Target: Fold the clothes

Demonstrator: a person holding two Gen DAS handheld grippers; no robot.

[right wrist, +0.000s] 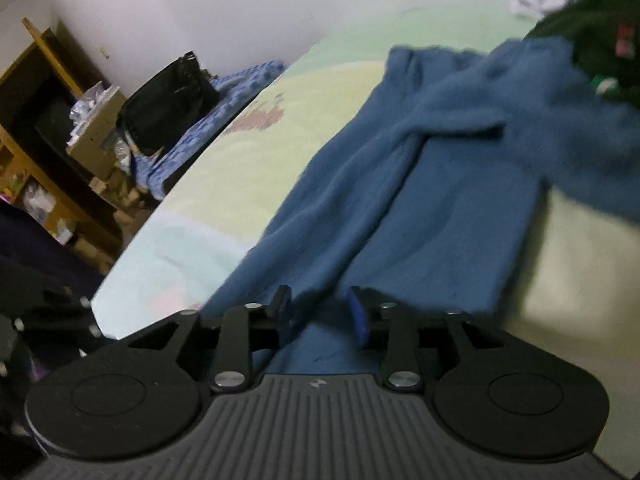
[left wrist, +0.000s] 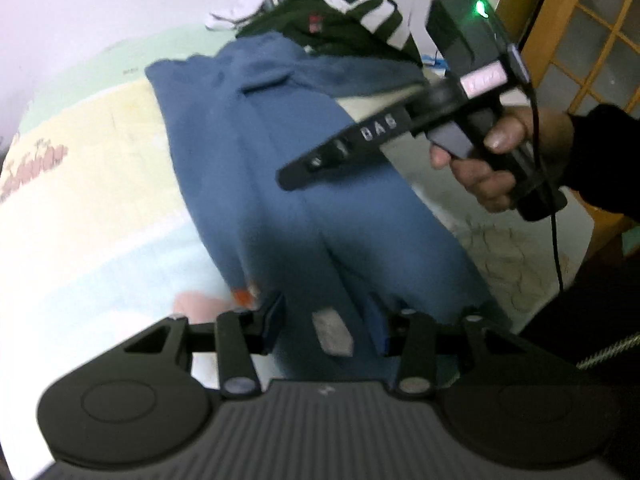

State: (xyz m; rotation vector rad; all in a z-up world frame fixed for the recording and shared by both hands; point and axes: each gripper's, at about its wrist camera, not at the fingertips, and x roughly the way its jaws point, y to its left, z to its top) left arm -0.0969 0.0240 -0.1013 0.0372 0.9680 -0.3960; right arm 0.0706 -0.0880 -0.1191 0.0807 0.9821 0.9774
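Blue fleece trousers point(left wrist: 280, 168) lie lengthwise on my pastel printed bedsheet point(left wrist: 100, 200), soft and creased. My left gripper point(left wrist: 326, 320) stands half open above the hem; my right gripper point(right wrist: 320, 312) stands apart too, pads off the cloth. Striped green clothes point(left wrist: 352, 12) are heaped beyond.

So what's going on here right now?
A person holding a gripper in each hand is folding a blue garment spread on a pastel bedsheet. The left gripper and right gripper both hover open over its near end, gripping nothing. A pile of green striped clothes waits beyond it.
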